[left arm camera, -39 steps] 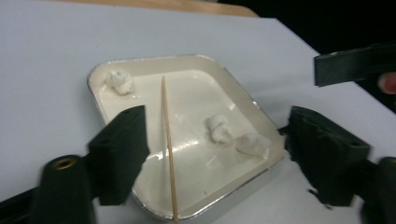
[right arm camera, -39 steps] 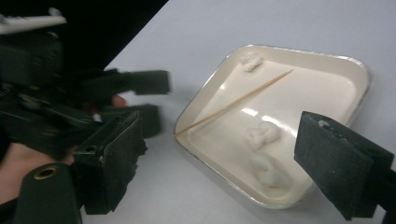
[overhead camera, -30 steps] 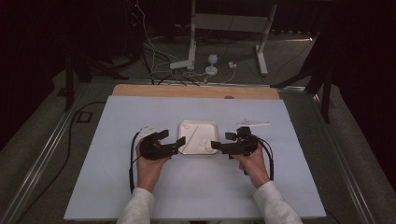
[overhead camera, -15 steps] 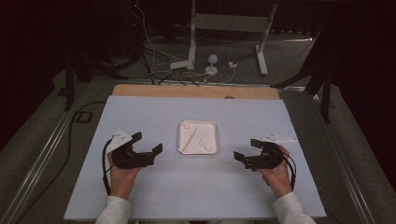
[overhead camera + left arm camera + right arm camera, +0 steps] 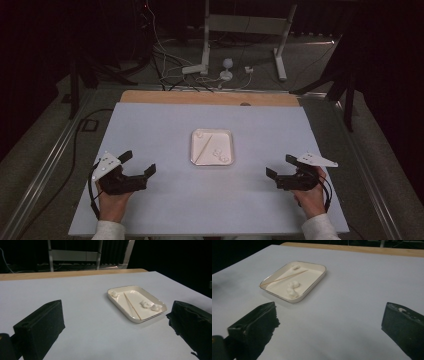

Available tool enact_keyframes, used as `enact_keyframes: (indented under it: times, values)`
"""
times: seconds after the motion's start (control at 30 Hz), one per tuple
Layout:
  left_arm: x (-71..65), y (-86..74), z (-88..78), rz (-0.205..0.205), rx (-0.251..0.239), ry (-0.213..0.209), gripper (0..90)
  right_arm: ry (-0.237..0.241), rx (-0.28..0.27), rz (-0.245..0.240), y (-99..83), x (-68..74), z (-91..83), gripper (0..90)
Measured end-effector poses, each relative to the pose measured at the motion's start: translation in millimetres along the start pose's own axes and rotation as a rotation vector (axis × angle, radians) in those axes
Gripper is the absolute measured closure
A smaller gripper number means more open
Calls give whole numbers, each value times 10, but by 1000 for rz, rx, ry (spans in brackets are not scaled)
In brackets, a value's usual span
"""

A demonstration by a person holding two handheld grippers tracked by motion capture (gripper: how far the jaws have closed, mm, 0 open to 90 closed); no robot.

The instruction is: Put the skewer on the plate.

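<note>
Dark floor, cables and a metal stand (image 5: 240, 30) lie behind the table (image 5: 150, 125), whose pale top carries one shallow white tray (image 5: 212, 161) at its middle. Inside the tray lie a thin wooden stick (image 5: 206, 148) set on the slant and a few small white lumps (image 5: 221, 154), two close together near one corner and one at the far end of the stick.

Both tools stand well apart from the tray, one on each side nearer the person. The left gripper (image 5: 140, 171) has just been opening; its jaws stand wide with nothing between them. The right gripper (image 5: 278, 166) likewise has just been opening and holds nothing.

The risk, as I judge it, is in the tray's lightness: a jaw pushed against the rim could slide or tip it and roll the stick and lumps about. The stick lies flat and thin, so a pinch may slip off it. The lumps look soft and could squash or cling to a pad.
</note>
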State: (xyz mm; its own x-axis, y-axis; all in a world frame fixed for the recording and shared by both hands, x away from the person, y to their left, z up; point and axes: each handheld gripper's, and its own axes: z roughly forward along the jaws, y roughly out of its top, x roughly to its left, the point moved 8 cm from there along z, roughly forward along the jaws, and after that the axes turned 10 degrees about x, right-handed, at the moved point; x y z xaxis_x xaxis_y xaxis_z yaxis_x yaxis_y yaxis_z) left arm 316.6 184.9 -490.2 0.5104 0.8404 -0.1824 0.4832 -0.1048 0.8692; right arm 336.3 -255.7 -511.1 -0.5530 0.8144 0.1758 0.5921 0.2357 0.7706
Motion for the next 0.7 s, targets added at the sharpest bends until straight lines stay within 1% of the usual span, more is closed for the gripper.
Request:
enact_keyframes:
  times: [0.1,0.2,0.33,0.4,0.47,0.53,0.7]
  values:
    - [21,-37,-16,11,-4,25,6,0,-12,5,-22,-21,-24,1]
    - [35,-63,-25,11,-2,27,6,1,-30,9,-34,-40,-47,0]
    - [73,-76,-50,-5,-13,38,6,-7,-52,12,-37,-57,-105,0]
    - [78,-85,-61,-3,-13,40,6,-17,-67,11,-32,-68,-138,0]
    - [77,-96,-65,5,-6,45,6,-20,-77,19,-30,-84,-163,0]
    - [80,-100,-69,5,-9,47,6,-28,-81,22,-33,-99,-179,0]
    - [117,-108,-69,0,-10,62,6,-29,-78,22,-50,-104,-168,0]
